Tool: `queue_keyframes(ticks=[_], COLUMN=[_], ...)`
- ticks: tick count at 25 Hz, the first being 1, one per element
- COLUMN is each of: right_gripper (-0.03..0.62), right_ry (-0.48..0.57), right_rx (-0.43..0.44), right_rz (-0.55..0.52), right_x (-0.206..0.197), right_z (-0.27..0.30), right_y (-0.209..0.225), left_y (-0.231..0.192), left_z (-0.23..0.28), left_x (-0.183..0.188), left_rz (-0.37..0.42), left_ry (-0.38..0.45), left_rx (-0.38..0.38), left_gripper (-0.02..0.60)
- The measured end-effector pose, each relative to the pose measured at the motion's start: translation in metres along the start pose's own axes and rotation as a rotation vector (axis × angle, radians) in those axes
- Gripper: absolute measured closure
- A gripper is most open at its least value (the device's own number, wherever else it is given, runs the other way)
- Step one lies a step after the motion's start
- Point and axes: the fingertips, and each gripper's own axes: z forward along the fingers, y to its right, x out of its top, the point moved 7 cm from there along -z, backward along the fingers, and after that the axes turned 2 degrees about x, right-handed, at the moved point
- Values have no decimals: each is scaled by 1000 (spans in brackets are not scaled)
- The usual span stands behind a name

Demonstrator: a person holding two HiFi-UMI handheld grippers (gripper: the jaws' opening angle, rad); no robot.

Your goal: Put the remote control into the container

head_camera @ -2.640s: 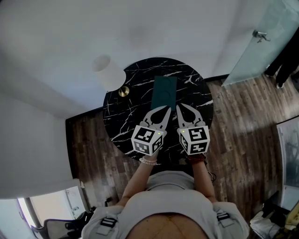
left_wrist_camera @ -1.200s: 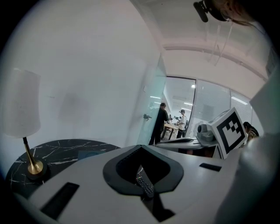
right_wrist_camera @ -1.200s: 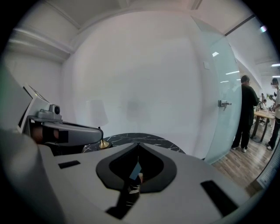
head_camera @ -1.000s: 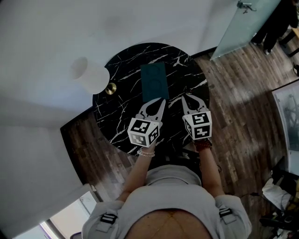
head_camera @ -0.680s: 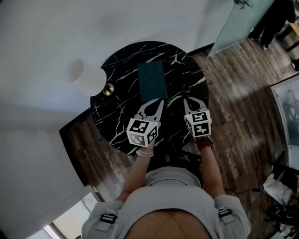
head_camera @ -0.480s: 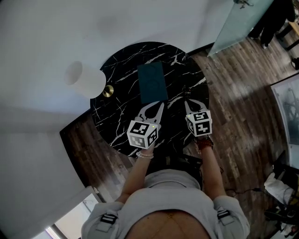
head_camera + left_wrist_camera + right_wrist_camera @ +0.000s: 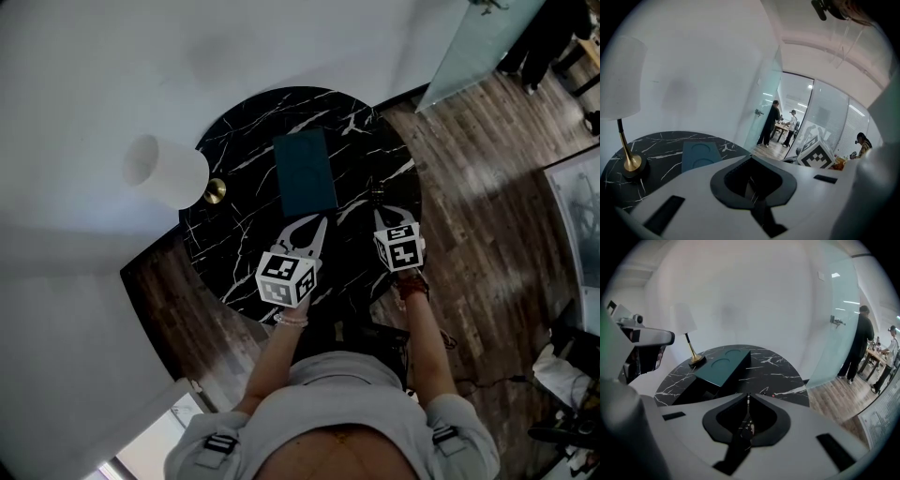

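- Firstly, in the head view, the left gripper (image 7: 322, 219) hung over the near part of the round black marble table (image 7: 239, 244). Its jaws were brought together, their tips just in front of the near end of the green container (image 7: 305, 172).
- The right gripper (image 7: 379, 202) was over the right part of the same table, beside the container and apart from it, its jaws also together.
- The container lay in the middle of the table, with a white-shaded lamp (image 7: 167, 172) to its left. I could not make out the remote control on the dark top.
- Next, in the left gripper view, the left gripper (image 7: 750, 157) had its jaw tips meeting, with nothing between them. The container (image 7: 699, 155) lay beyond, on the table (image 7: 661, 140).
- Finally, in the right gripper view, the right gripper (image 7: 748, 395) was fully closed and held nothing.
- A dark thing with small pale marks (image 7: 747, 427) showed through the opening behind the tips. Whether it was the remote control, I could not tell.
- The container (image 7: 723, 365) was ahead and to the left.
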Motion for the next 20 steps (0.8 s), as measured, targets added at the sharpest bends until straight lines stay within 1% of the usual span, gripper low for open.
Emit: queue_keyframes(ticks=[4, 13, 20], right_gripper=[577, 472, 419], right_ry=[-30, -100, -172], right_rx=[-16, -55, -61], right_rz=[-4, 24, 52], right_x=[-11, -31, -43], right_z=[15, 44, 59], right_y=[4, 15, 12], left_y=[-3, -10, -18], left_z=[4, 10, 13], left_x=[-6, -18, -22], left_rz=[-4, -11, -28], left_ry=[-16, -47, -55], left_rx=[1, -2, 4], left_gripper=[575, 575, 575])
